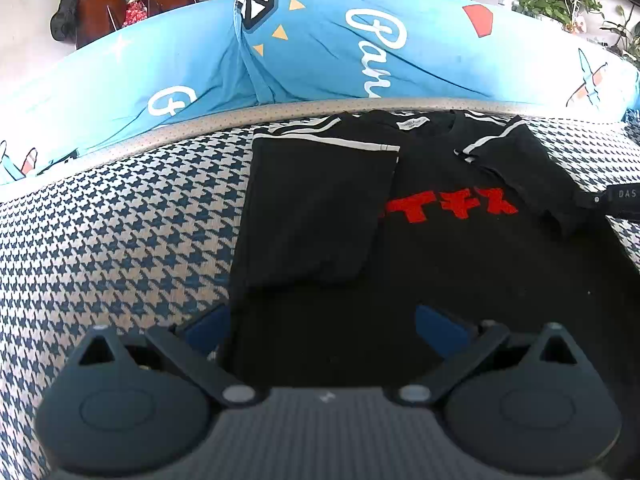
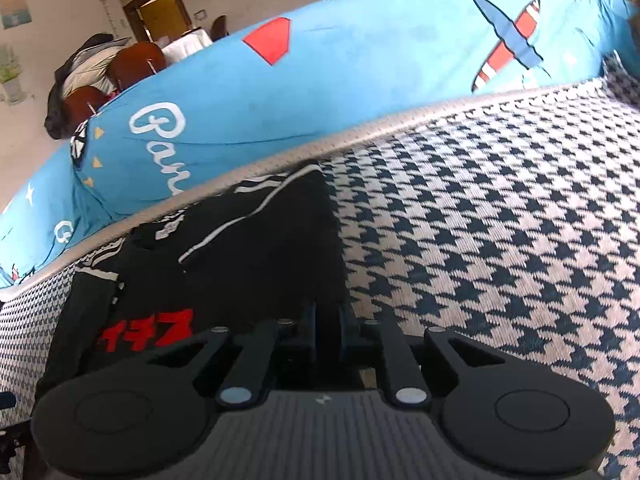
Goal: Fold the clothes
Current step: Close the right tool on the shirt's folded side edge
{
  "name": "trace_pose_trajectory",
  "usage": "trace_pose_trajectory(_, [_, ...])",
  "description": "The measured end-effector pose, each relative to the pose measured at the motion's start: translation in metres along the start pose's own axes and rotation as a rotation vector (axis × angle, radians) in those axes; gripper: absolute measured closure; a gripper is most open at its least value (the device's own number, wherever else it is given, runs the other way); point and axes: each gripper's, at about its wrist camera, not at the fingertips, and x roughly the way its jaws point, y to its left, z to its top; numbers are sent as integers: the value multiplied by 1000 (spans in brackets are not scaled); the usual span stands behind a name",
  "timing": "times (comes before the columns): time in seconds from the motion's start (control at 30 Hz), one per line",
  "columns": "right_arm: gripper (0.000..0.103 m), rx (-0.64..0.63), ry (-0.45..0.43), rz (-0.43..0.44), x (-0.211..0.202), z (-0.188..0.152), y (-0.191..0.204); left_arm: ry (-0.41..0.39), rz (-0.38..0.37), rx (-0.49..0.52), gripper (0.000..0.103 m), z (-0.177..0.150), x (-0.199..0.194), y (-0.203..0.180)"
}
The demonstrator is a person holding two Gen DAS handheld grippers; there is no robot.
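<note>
Two views reach me, left wrist first. My left gripper has its blue-padded fingers spread wide, nothing between them but the lower part of the black T-shirt, which lies flat under and ahead of the fingers on the houndstooth cover. Ahead of the left finger, one side of the shirt is folded inward, its white-striped sleeve lying across the top. Red lettering shows ahead of the right finger. Further right, the other sleeve is lifted and bunched where my right gripper enters at the frame edge. Beyond the shirt runs a blue printed quilt.

From the right wrist, my right gripper has its fingers drawn close together, pinching a black edge of the T-shirt; the cloth rises straight ahead of the fingertips. Left of the fingers I see the red lettering and the white stripes. Right of the fingers is only houndstooth cover, with the blue quilt past it.
</note>
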Motion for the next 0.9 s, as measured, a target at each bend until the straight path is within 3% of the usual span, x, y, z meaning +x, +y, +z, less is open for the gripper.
trace_pose_trajectory(0.23, [82, 16, 8, -6, 7, -2, -4, -3, 8, 0, 0, 1, 0, 3])
trace_pose_trajectory(0.37, [90, 10, -5, -4, 5, -1, 2, -8, 14, -1, 0, 1, -2, 5])
trace_pose_trajectory(0.5, [91, -4, -30, 5, -1, 1, 11, -16, 24, -3, 0, 1, -4, 9])
trace_pose_trajectory(0.9, [93, -65, -103, 122, -15, 11, 74, -28, 55, -22, 0, -4, -12, 31])
